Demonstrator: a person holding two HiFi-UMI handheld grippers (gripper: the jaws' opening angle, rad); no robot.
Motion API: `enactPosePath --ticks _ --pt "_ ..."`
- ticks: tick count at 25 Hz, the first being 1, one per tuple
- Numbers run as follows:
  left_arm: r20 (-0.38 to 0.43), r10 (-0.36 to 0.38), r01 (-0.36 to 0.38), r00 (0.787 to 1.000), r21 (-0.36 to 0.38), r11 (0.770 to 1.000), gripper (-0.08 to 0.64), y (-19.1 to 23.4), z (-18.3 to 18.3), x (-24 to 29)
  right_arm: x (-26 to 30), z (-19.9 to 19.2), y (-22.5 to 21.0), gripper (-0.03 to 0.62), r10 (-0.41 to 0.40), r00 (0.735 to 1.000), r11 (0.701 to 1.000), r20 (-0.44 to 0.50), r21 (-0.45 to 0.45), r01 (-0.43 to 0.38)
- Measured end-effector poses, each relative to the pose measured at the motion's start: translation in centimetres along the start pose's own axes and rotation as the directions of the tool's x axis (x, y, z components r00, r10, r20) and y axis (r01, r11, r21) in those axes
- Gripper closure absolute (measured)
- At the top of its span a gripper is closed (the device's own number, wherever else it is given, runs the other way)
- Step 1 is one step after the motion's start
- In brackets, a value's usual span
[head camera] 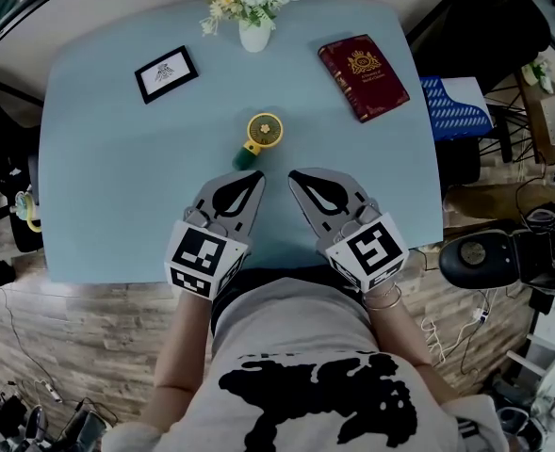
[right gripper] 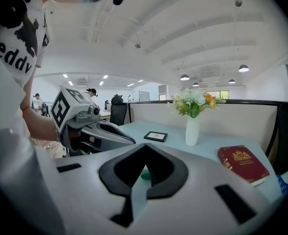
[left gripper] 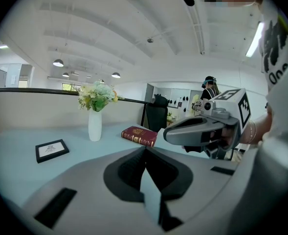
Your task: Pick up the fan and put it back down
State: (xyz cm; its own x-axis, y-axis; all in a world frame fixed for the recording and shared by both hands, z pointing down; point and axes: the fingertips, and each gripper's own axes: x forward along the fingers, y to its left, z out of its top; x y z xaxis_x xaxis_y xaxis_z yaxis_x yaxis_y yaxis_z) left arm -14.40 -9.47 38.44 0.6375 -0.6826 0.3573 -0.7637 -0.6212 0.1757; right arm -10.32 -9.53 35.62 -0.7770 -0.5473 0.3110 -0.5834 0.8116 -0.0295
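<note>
We see the fan (head camera: pixel 263 134) sitting on the table (head camera: pixel 98 205), just ahead of the tips of the left tool (head camera: pixel 256 179) and the right tool (head camera: pixel 296 175), touching neither. Both tools have their jaws pressed together on nothing. In the right gripper view only a green sliver of the fan shows behind the jaws; in the left gripper view the jaws hide it.

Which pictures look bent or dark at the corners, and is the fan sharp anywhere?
Head view: even light, sharp, only mild bending; the fan is crisp on the table. Left gripper view and right gripper view: strong fisheye, black corners, curved ceiling beams, bright lamps without heavy glare.
</note>
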Motion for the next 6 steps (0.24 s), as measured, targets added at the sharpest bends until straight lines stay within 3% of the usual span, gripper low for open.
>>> enactPosePath --ticks 6 --pt "-0.005 -0.013 0.013 1.0 -0.009 1.0 0.549 -0.15 -0.16 0.24 -0.02 -0.02 -0.04 0.589 -0.001 1.0 1.0 0.001 -0.014 0.001"
